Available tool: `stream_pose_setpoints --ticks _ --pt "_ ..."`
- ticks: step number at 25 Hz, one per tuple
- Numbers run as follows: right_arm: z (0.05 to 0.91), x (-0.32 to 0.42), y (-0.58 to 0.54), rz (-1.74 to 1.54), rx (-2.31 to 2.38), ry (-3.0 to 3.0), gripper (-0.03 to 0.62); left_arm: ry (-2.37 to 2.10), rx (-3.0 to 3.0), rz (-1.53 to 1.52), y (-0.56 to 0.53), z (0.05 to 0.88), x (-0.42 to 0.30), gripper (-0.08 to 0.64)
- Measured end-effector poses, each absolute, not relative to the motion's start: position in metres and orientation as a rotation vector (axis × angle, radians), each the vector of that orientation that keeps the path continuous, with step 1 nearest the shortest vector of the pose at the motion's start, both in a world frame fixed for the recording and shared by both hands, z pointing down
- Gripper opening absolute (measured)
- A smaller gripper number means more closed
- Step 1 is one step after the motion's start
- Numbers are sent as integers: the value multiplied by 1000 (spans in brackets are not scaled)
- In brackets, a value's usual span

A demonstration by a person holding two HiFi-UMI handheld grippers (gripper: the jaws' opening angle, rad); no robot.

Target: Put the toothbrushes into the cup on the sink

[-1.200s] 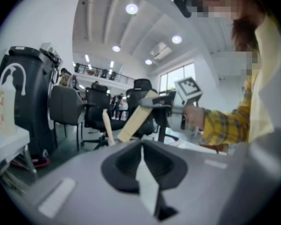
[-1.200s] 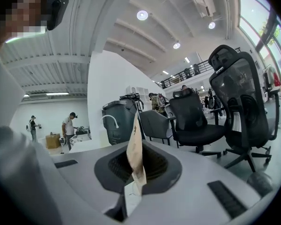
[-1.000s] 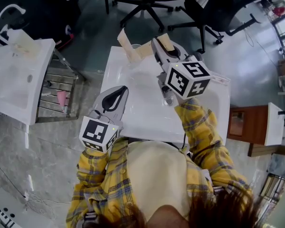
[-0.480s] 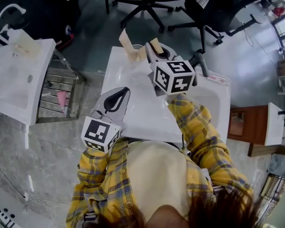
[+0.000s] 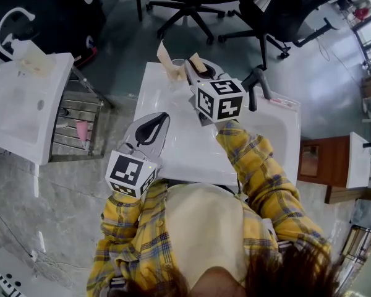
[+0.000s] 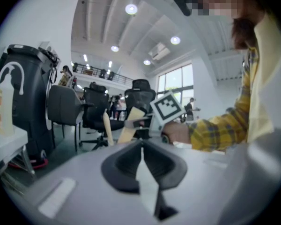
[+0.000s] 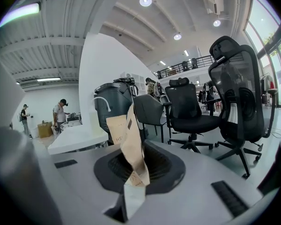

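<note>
1. The right gripper (image 5: 193,72) is clamped on a toothbrush in a kraft-paper wrapper (image 7: 132,139). It pinches the packet near its lower end, so most of the packet stands up above the jaws. That looks like a hold chosen for lowering it end-first into a narrow opening.
2. In the head view, this toothbrush sits in the upper middle of the frame. It is over the back edge of the white sink (image 5: 173,147), left of the black faucet (image 5: 255,85).
3. A second wrapped toothbrush (image 5: 166,55) leans just to its left. It probably stands in the cup already, but the cup itself cannot be made out beneath the gripper and packets.
4. The left gripper (image 5: 149,129) has its jaws together with nothing between them. It rests low at the sink's front-left edge, lower left of centre. It seems parked there to leave the back of the sink free for the right arm.
5. Only the right gripper view shows the pinch itself, with the paper creased between the pads. From the head view, the gripper's body covers this.
6. The left gripper view gives a side-on look. It shows both packets standing side by side, and the hand (image 6: 178,132) below the marker cube (image 6: 167,108).
</note>
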State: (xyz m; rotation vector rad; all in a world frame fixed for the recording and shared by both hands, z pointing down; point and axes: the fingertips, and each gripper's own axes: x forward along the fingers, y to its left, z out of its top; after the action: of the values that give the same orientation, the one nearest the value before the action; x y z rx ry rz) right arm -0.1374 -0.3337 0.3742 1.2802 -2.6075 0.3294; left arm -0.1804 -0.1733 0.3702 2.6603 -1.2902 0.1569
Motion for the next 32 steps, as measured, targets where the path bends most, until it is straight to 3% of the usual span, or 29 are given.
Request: stream_pose_setpoints --ticks 11,16,32 --pt "378 -143 -319 294 1215 -2602 26 -1258 2673 137 -171 370 -179 15" --pt "379 -145 -306 288 1162 -2610 81 -1247 2682 133 -171 372 -175 15" --pt "380 -141 -264 304 1007 -2676 86 -1290 2646 137 -174 374 -161 15"
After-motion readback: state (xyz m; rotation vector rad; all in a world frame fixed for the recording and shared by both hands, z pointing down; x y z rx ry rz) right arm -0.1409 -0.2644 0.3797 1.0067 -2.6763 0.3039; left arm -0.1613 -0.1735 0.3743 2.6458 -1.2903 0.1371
